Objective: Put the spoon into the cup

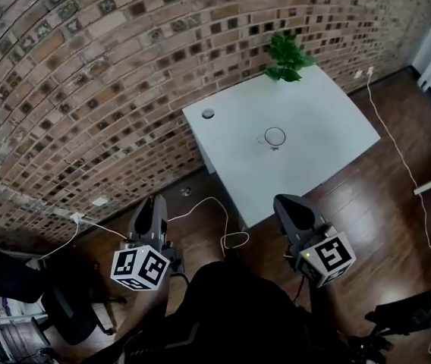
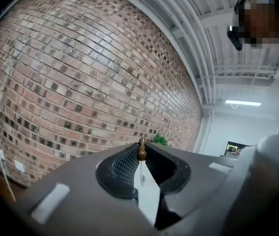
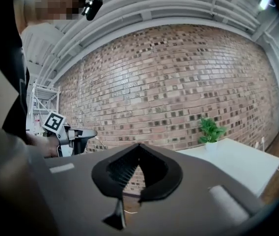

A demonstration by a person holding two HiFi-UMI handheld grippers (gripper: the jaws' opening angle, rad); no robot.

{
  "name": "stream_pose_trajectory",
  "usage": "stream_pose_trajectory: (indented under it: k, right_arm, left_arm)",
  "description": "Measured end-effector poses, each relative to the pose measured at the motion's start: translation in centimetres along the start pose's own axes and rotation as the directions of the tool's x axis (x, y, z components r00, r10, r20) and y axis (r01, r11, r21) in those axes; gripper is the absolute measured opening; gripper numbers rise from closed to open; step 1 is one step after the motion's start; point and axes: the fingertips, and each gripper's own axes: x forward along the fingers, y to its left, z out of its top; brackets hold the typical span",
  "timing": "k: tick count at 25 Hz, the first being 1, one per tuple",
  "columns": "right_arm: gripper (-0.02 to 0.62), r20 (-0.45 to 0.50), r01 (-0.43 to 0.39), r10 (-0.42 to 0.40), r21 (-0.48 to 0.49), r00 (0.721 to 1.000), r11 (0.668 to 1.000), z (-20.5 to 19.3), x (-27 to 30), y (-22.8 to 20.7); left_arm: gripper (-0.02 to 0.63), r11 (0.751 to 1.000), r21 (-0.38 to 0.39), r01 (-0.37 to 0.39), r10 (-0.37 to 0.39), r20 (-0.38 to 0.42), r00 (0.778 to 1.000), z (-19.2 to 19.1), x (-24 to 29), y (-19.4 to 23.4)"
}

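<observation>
Now left tool (image 2: pixel 142 149) level, clamped on spoon (image 2: pixel 147 191); right tool (image 3: pixel 138 146) near level, closed, empty.

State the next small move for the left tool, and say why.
Probably carry the left tool forward to the white table: it is shut on the white spoon with a brown beaded end, while the clear glass cup stands on that table, well ahead.

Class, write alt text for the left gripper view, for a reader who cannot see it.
The left hand-held gripper is clamped on a thin spoon whose brown beaded end pokes out past the jaw tips. Beyond it stretches a brick wall, with a small green plant near its far end.
</observation>
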Motion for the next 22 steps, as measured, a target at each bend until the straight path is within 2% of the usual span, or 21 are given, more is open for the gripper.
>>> stream_pose_trajectory:
  k: [4,12,17,22]
  right_arm:
    - [0.006,-0.032,0.057,-0.057,0.013,0.998,0.998,0.4,2.1,-3.4]
    - [0.006,-0.058,0.067,-0.067,0.002,0.996,0.998,1.3,5.7,-7.3]
    - [0.006,-0.064,0.024,-0.025,-0.031,0.998,0.999,1.7,6.8,-10.6]
    - [0.006,-0.074,-0.085,0.084,-0.016,0.994,0.996,1.3,6.9,-14.6]
  left_arm:
    - [0.037,0.999,-0.039,0.030,-0.029,0.012,0.999,0.5,4.0,0.4]
    - [0.035,0.994,-0.089,0.070,-0.071,-0.006,0.997,0.2,9.4,0.2]
    - [0.037,0.994,-0.082,0.069,-0.070,-0.005,0.998,-0.1,11.6,-3.2]
    - [0.035,0.997,-0.077,-0.010,0.010,0.000,1.000,-1.6,13.7,-6.7]
